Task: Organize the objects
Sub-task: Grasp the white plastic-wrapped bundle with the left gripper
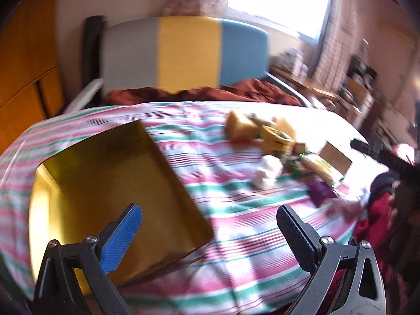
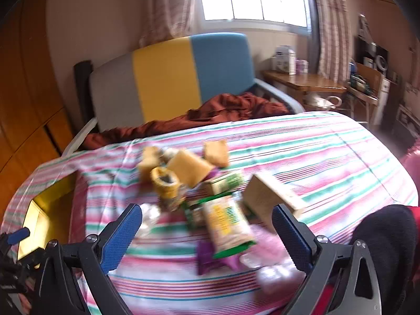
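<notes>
Between the spread fingers of the right hand-held gripper (image 2: 207, 225), which holds nothing, lies a green-and-yellow snack packet (image 2: 227, 227) at the near edge of a loose pile on the striped cloth (image 2: 328, 157) that covers the counter. The left hand-held gripper (image 1: 210, 225) is likewise wide open and unloaded, poised over the near corner of the yellow open box (image 1: 110, 183), the likely container. A sound pick takes the packet across its narrow width, low enough to clear the purple wrapper (image 2: 210, 258) beneath it. Both views are motion-blurred, so finer contact cannot be judged. Around the packet crowd a yellow roll (image 2: 165, 181), tan sponge-like blocks (image 2: 190, 169), a second green packet (image 2: 225, 182) and a pale wooden block (image 2: 270, 197) just beside the right finger, which could be nudged. Beyond stand a chair with a tricolour backrest (image 2: 168, 84), rust-coloured fabric (image 2: 223, 110) and a side table (image 2: 304, 81).
</notes>
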